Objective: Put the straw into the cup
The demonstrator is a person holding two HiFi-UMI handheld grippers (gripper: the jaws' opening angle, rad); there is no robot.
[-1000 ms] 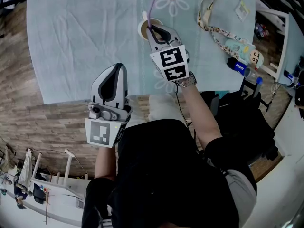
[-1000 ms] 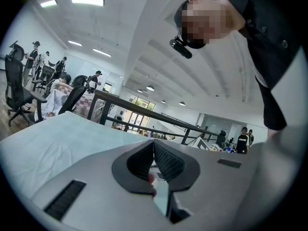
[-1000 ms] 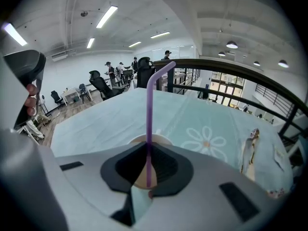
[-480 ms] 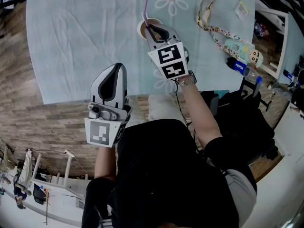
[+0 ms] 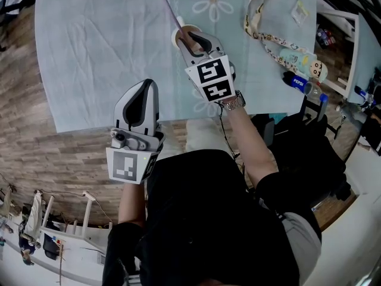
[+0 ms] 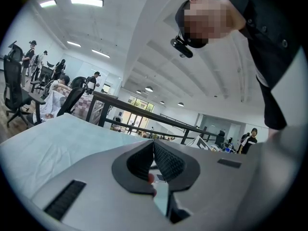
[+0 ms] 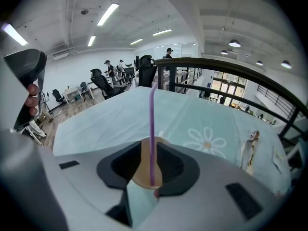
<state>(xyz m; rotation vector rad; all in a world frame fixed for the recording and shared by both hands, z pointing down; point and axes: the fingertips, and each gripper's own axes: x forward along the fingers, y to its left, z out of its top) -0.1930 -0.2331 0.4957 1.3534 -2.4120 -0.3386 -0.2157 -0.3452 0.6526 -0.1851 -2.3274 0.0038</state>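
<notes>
My right gripper (image 5: 188,36) hovers over the paper cup (image 5: 177,38) on the pale blue tablecloth (image 5: 101,52) and is shut on a thin purple straw (image 5: 171,8). The straw slants up and to the left from the jaws. In the right gripper view the straw (image 7: 152,129) stands upright between the pads, with the tan cup (image 7: 143,170) right behind and below it. Whether its lower end is inside the cup is hidden by the jaws. My left gripper (image 5: 147,86) hangs at the table's near edge, shut and empty; in its own view the left gripper (image 6: 154,146) points upward towards the ceiling.
A patterned lanyard (image 5: 262,25) lies right of the cup, with a small figure (image 5: 315,70) and a Pepsi bottle (image 5: 302,86) near the table's right edge. A small packet (image 5: 297,12) sits at the far right. The table's near edge (image 5: 107,126) runs just above my left gripper.
The straw has tipped from nearly straight up to leaning left, its top swinging leftward. My right gripper has shifted slightly over the cup. The left gripper has not moved.
</notes>
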